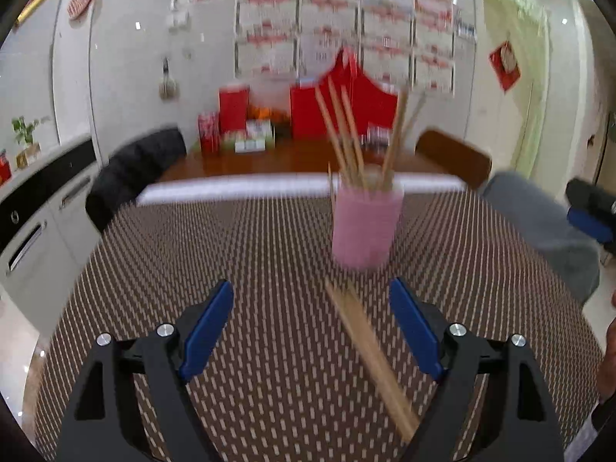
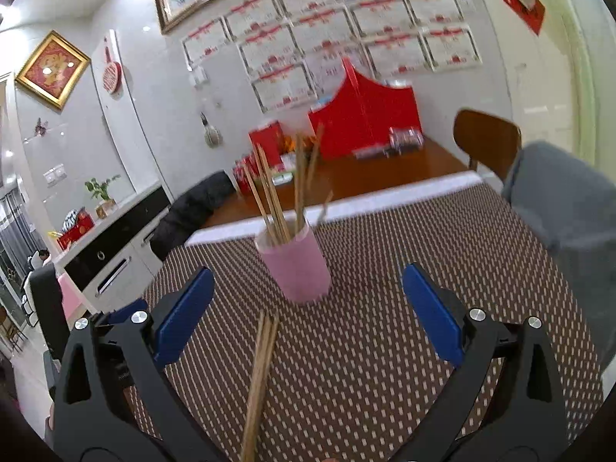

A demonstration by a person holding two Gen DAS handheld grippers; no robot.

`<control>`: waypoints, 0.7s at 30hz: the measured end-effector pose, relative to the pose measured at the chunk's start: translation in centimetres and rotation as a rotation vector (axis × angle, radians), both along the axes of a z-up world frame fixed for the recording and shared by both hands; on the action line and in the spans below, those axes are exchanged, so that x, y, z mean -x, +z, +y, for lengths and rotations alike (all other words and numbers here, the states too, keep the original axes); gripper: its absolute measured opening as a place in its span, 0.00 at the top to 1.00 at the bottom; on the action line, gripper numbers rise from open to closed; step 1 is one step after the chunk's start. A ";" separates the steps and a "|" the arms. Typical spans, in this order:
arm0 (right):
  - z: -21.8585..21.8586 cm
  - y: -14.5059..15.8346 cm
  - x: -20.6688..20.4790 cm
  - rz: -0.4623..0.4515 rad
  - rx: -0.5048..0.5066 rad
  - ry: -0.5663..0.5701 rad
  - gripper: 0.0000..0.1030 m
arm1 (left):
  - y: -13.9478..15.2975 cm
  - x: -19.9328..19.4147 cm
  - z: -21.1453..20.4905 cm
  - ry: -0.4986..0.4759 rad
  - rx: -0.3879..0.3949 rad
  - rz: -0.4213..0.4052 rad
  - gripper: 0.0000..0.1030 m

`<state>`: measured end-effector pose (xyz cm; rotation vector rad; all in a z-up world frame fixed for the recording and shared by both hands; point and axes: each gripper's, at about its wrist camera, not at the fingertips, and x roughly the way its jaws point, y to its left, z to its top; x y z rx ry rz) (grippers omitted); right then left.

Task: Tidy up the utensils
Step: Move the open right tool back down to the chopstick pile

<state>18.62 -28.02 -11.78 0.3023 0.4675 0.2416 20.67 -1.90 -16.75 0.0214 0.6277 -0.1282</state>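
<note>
A pink cup (image 1: pixel 364 227) stands on the woven brown placemat (image 1: pixel 250 269) and holds several wooden chopsticks (image 1: pixel 346 134). A pair of loose chopsticks (image 1: pixel 369 354) lies flat on the mat in front of the cup, between my left gripper's fingers. My left gripper (image 1: pixel 312 304) is open and empty above the mat. In the right wrist view the same cup (image 2: pixel 298 265) stands ahead, with chopsticks in it (image 2: pixel 285 192), and the loose pair (image 2: pixel 261 373) lies between the fingers. My right gripper (image 2: pixel 308 296) is open and empty.
A grey cloth (image 2: pixel 566 208) hangs at the mat's right edge. Behind the mat the wooden table (image 2: pixel 385 169) carries red boxes (image 2: pixel 365 115) and small packages. A brown chair (image 2: pixel 487 138) and a black chair (image 2: pixel 192 211) stand beside it. White cabinets (image 2: pixel 111 265) line the left.
</note>
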 end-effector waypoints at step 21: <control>0.7 -7.5 0.3 0.222 0.010 0.055 0.06 | -8.1 -3.5 -1.5 -0.045 -0.045 0.294 0.20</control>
